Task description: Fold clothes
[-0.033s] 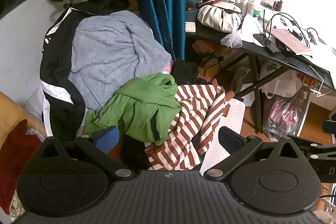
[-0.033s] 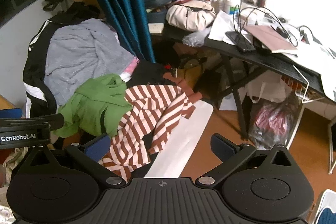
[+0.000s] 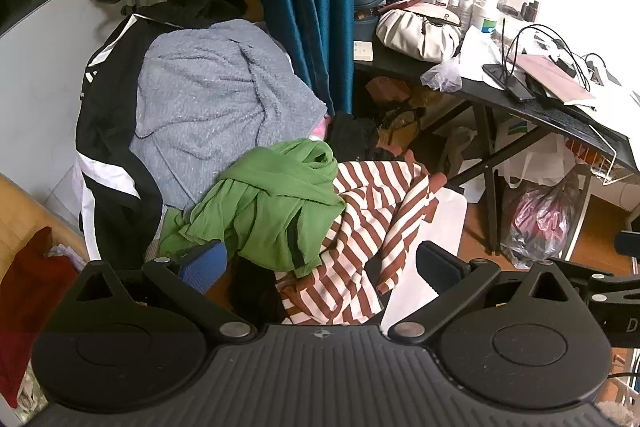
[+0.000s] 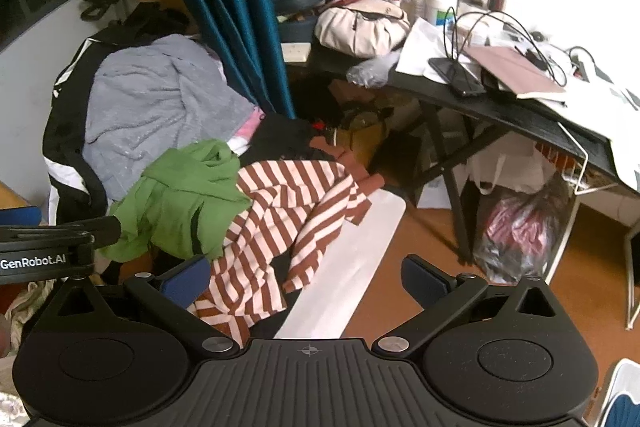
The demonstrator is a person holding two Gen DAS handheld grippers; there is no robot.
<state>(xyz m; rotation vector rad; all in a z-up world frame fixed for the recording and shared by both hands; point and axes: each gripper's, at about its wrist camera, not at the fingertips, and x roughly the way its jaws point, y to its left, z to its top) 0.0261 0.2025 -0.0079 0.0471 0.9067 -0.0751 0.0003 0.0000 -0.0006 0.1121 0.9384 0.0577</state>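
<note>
A heap of clothes lies ahead of both grippers. A crumpled green top [image 3: 276, 203] [image 4: 184, 195] rests partly on a brown-and-white striped shirt [image 3: 360, 239] [image 4: 280, 211]. Behind them a grey fleece [image 3: 212, 99] [image 4: 160, 103] is draped over a black-and-white jacket [image 3: 108, 163] [image 4: 64, 147]. My left gripper [image 3: 320, 263] is open just short of the green top and the striped shirt, holding nothing. The right gripper [image 4: 306, 277] is open too, over the striped shirt's lower edge and a white board [image 4: 352, 267].
A teal curtain [image 3: 300, 7] hangs behind the pile. To the right stands a black desk [image 3: 560, 115] [image 4: 500, 111] crowded with cosmetics, a bag and cables. Under it sits a plastic bag [image 3: 540, 223] on the wooden floor. A red cloth [image 3: 28, 287] lies at the left.
</note>
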